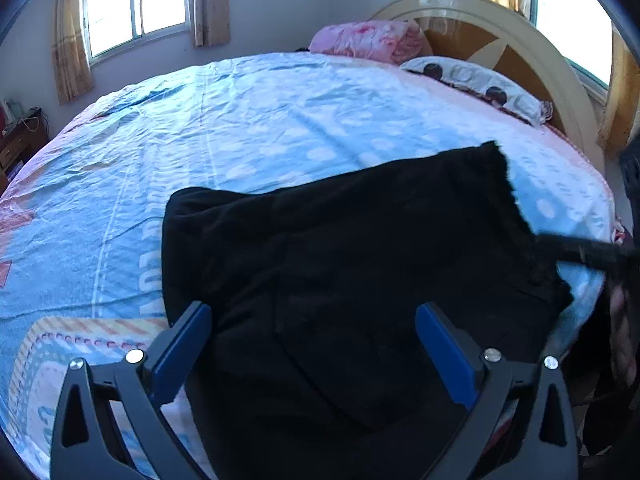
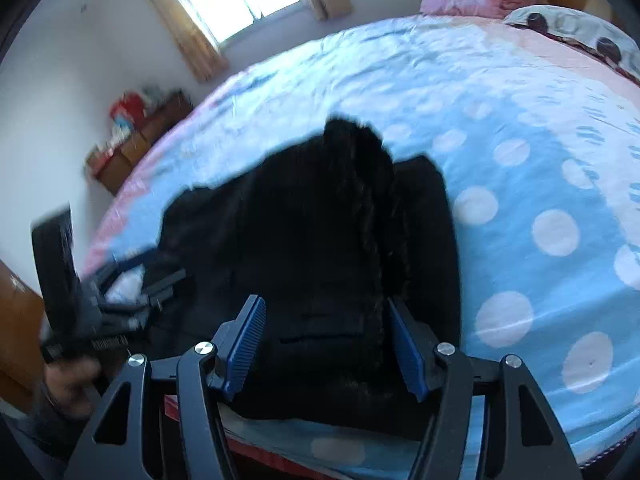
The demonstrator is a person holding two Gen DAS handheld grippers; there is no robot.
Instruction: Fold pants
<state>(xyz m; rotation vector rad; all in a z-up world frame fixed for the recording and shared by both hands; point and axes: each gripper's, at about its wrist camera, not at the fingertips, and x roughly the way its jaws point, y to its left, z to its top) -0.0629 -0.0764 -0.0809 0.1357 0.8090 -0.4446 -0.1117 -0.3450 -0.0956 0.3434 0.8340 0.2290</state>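
Directly below both spread grippers; black pants.

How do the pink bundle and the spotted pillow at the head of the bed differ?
The pink bundle is a rumpled pink heap; the spotted pillow is whitish with dark round spots and lies flatter. The bundle sits nearer the window corner, the pillow right before the headboard. Both rest on the bed.
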